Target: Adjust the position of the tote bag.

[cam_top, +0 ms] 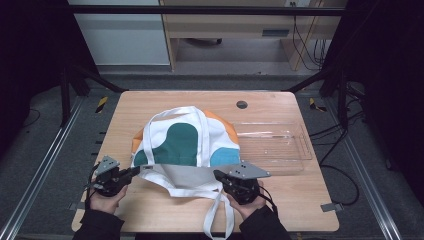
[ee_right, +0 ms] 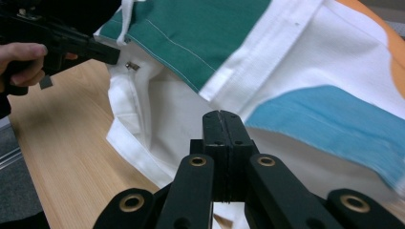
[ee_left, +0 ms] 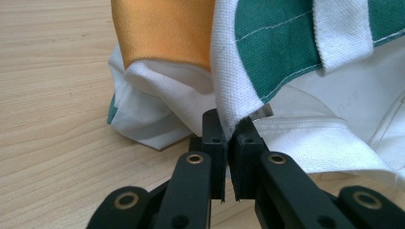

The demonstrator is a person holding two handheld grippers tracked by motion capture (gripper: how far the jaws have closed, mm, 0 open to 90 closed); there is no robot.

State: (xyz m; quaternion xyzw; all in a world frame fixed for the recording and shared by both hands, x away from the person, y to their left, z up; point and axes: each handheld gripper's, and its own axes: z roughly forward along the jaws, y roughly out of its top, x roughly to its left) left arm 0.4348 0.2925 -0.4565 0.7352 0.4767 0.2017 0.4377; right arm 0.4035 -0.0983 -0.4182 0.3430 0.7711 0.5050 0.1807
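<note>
Tote bag (cam_top: pixel 186 142), centre frame: soft, light, limp canvas. Left tongs (ee_left: pixel 228 143) pinch its rim hem; right tongs (ee_right: pixel 222 125) pressed together, apparently empty. Grip hems or straps.

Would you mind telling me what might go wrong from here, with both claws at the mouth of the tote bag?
1. The left claw pinches only a thin edge of the tote bag; a pull might slip it free.
2. The right claw is shut, but whether it holds cloth is unclear; the mouth could open on one side alone.
3. A strap trails over the table's near edge and could snag.
</note>
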